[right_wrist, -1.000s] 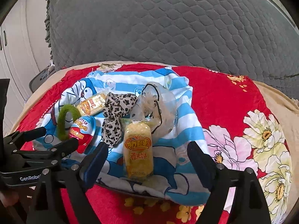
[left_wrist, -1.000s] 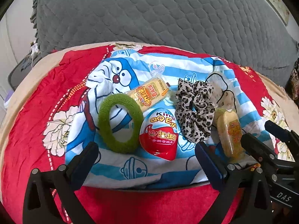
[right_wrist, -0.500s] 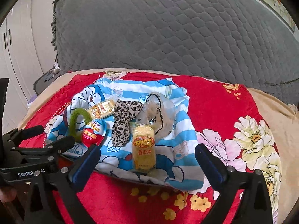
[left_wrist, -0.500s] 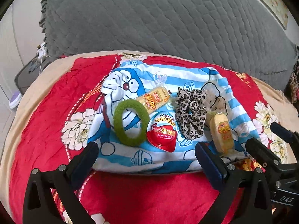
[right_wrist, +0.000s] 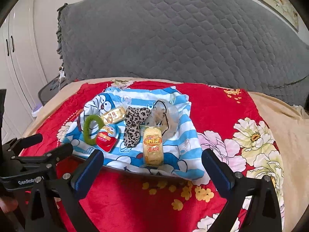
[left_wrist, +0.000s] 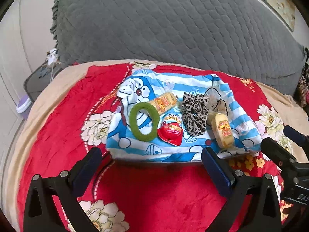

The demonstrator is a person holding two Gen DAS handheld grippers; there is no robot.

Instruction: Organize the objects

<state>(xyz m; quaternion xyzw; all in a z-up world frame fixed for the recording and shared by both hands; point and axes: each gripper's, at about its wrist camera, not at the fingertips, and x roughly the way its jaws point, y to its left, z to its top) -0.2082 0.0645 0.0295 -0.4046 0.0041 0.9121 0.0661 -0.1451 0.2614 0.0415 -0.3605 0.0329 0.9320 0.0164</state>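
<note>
Both grippers, left [left_wrist: 151, 165] and right [right_wrist: 152, 169], gape empty short of the Doraemon cloth [left_wrist: 173, 150]; the right's jaws have just been opening. Apparently between steps: green hair loop [left_wrist: 143, 122], chocolate egg [left_wrist: 171, 132], leopard scrunchie [left_wrist: 195, 112] and rice-cake packet [right_wrist: 153, 147] await picking.

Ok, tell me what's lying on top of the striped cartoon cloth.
On the cloth: green ring, red egg, two yellow snack packs, leopard scrunchie, clear scrunchie. Whatever the cloth covers is hidden.
</note>
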